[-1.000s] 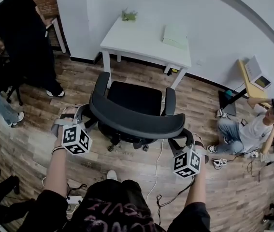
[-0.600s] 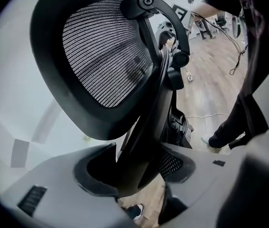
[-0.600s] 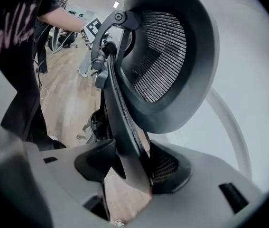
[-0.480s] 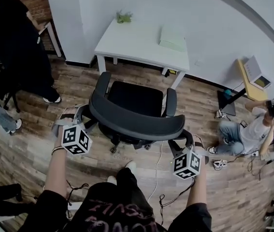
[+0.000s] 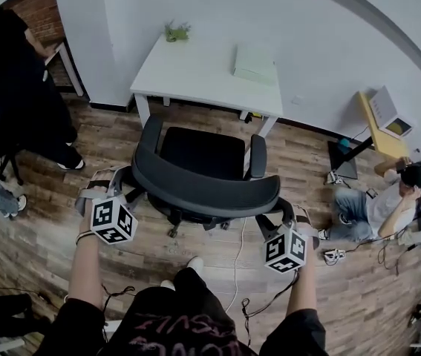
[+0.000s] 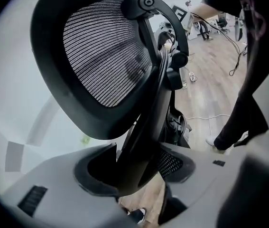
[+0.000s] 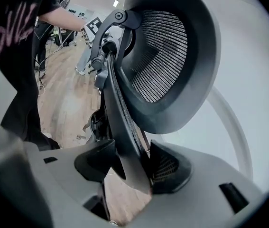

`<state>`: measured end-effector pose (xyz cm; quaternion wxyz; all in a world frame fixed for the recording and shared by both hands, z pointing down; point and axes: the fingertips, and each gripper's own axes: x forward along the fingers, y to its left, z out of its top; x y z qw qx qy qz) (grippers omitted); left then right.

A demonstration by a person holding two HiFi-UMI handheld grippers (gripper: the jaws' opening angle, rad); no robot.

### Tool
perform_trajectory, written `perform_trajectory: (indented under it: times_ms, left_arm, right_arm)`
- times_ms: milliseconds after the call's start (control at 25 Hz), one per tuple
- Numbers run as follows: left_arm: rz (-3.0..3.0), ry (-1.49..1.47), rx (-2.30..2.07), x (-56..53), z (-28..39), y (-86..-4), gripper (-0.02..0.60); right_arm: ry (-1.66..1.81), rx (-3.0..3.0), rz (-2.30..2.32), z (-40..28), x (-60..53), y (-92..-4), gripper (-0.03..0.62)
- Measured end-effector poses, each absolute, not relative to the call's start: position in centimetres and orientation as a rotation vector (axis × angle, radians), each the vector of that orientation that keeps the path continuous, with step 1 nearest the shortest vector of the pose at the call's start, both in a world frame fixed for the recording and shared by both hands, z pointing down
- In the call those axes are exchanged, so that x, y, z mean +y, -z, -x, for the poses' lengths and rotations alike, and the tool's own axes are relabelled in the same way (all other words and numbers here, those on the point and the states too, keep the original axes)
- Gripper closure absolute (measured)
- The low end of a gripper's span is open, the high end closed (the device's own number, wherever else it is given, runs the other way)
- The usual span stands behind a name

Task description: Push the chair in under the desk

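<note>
the black mesh-back office chair (image 5: 203, 154) stands on the wood floor (image 5: 61, 221), just at 6 o'clock of the white table (image 5: 195, 73). its seat points at the table, but it is not under it yet. i think the push is only partly done.

the left hand-held gripper (image 6: 139, 167) pinches the thick black rim of the chair back at the 9 o'clock end. the right hand-held gripper (image 7: 127, 165) pinches the same rim at the 3 o'clock end. the rim fills the gap between each pair of jaws, so the jaws sit wide but seem snug on it.

to do this well, push both ends the same, straight toward 12 o'clock. if one side goes faster, the chair will likely turn on its wheels and go in crooked.

watch the two arm rests (image 5: 258, 156). they may bump the table's edge if they are too high, and that cannot be told from here. aim the seat between the white table legs (image 5: 140, 111).

a thin white cord (image 5: 236, 254) lies on the floor near the wheels at 6 o'clock. it could catch a wheel if the chair rolls back, so go slow and only forward.
</note>
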<state>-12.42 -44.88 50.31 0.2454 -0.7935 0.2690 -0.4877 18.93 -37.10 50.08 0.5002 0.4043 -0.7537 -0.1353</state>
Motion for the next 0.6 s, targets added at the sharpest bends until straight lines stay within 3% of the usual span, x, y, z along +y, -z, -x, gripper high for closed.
perform_trajectory:
  times_ms: [600]
  left_arm:
    - [2.160, 1.354, 0.774, -50.7, 9.7, -50.5, 0.322]
  right_arm:
    - [0.364, -1.845, -0.962, -22.0, -44.0, -50.1, 0.355]
